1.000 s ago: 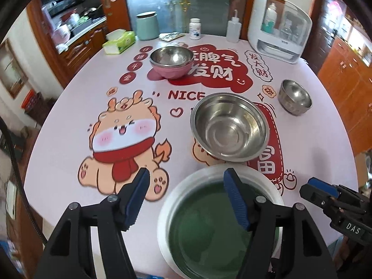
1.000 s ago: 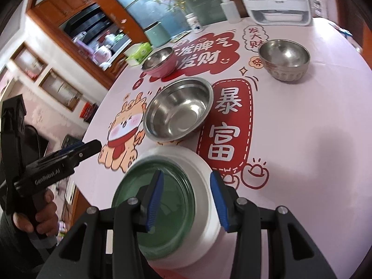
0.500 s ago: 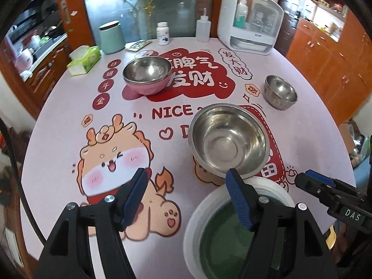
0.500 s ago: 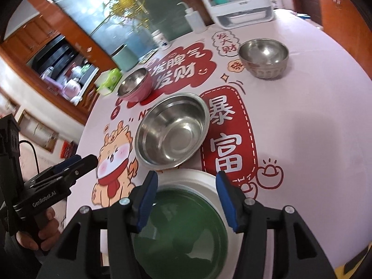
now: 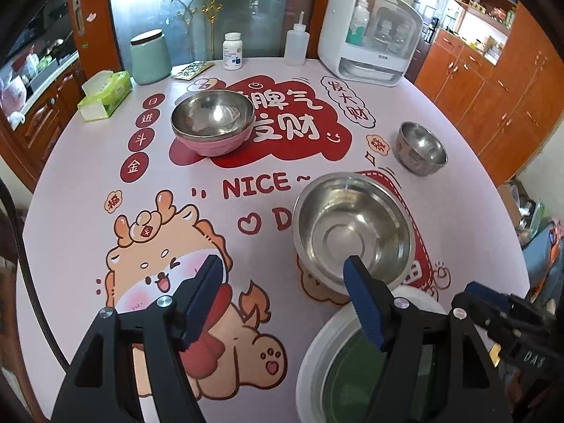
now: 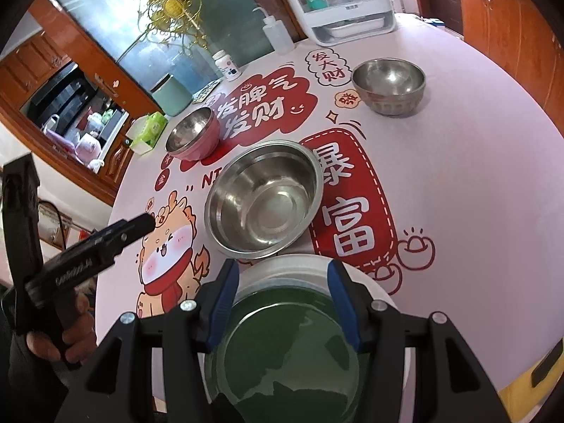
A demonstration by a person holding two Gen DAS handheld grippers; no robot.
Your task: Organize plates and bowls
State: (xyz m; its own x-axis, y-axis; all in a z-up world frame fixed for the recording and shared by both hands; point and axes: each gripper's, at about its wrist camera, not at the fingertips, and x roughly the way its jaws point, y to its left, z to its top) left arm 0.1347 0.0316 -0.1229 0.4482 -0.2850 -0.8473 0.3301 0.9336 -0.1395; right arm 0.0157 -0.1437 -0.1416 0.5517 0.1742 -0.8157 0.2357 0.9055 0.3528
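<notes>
A green plate [image 6: 292, 349] lies on a white plate [image 6: 282, 268] at the table's near edge; both show in the left wrist view [image 5: 317, 363]. Just beyond stands a large steel bowl [image 5: 352, 232] [image 6: 264, 201]. A pink bowl with a steel inside [image 5: 213, 121] [image 6: 194, 134] stands further back. A small steel bowl [image 5: 419, 148] [image 6: 387, 84] stands at the right. My left gripper [image 5: 285, 303] is open and empty above the table, left of the plates. My right gripper [image 6: 282, 303] is open and empty over the green plate.
At the back of the round table [image 5: 70, 211] stand a white sterilizer box [image 5: 370, 35], a squeeze bottle [image 5: 297, 44], a pill bottle [image 5: 233, 51], a green canister [image 5: 149, 58] and a tissue box [image 5: 105, 93]. Wooden cabinets surround the table.
Both grippers have pulled back and tilted up, so the plates have slid lower in both views. The left gripper has moved left off the plates. The dishes have not moved.
</notes>
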